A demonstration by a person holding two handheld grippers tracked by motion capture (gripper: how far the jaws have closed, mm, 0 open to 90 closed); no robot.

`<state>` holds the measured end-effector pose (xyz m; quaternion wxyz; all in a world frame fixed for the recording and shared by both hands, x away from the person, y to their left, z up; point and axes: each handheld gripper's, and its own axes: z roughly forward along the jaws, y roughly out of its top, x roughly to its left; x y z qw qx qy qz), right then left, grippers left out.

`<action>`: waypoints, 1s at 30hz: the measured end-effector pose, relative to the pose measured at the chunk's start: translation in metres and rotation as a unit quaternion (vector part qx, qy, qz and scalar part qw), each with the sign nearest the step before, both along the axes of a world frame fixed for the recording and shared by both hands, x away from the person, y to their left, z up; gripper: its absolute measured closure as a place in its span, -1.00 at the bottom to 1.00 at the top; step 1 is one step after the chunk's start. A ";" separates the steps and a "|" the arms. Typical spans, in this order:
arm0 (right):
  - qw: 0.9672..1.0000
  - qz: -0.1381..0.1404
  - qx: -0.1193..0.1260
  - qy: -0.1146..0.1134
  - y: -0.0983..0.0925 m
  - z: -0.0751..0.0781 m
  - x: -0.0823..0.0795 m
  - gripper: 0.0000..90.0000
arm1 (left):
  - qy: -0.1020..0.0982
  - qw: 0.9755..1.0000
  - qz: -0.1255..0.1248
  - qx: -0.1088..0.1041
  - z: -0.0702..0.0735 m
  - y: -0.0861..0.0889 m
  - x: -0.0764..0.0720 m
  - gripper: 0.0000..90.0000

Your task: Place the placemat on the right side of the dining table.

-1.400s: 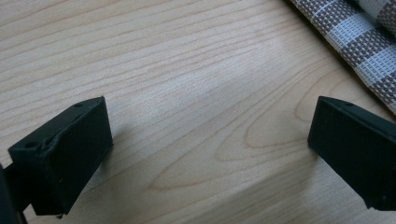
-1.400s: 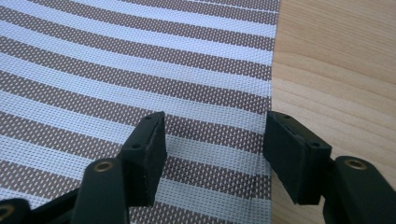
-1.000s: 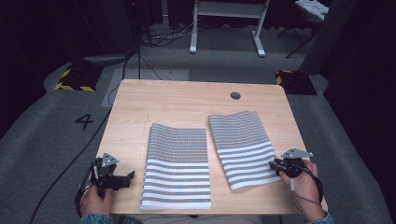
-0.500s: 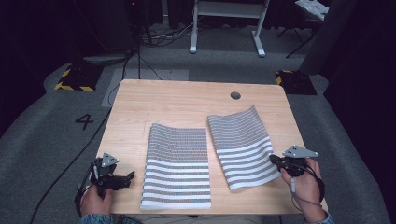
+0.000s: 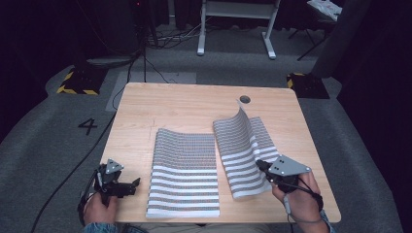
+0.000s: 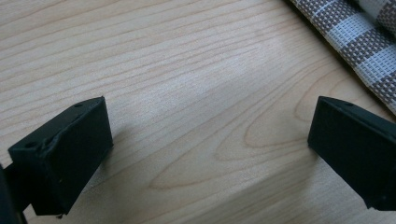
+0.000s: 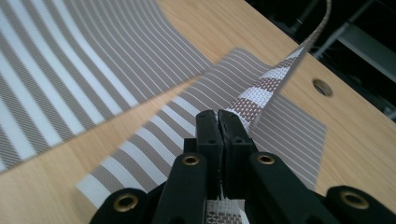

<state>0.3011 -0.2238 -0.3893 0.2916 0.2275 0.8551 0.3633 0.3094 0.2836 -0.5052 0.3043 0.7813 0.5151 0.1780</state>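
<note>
The right tool [image 5: 262, 167] is clamped on the near edge of the right mat [image 5: 248, 145]; its jaws have just been closing, and the mat's edge sits between them. In the right gripper view the jaws of the right tool [image 7: 217, 122] stand pressed together with the woven edge pinched in the gap. From the tool the mat runs away in a raised curve: its far corner stands off the counter [image 5: 184, 104], while a second layer beneath the tool lies flat.

The left mat [image 5: 183, 170] lies flat on the counter, beside the right mat, on the right tool's left.

The left tool [image 5: 133, 185] rests low over bare counter, jaws wide apart, nothing between them. The left mat lies just ahead of it; its corner [image 6: 355, 37] shows past one jaw.
</note>
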 end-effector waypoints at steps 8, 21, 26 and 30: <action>0.996 0.080 0.006 0.024 0.055 -0.009 -0.009 0.97 | 0.000 1.000 0.000 0.000 0.000 0.000 0.000 -1.00; 0.984 0.140 0.040 0.098 0.089 -0.039 -0.016 0.94 | 0.000 1.000 0.000 0.000 0.000 0.000 0.000 -1.00; 0.981 0.151 0.046 0.110 0.091 -0.042 -0.018 0.93 | -0.001 1.000 0.000 0.001 0.000 0.000 0.000 -1.00; 0.979 0.157 0.048 0.122 0.095 -0.047 -0.018 0.86 | 0.000 1.000 0.000 0.001 0.000 0.000 0.000 -1.00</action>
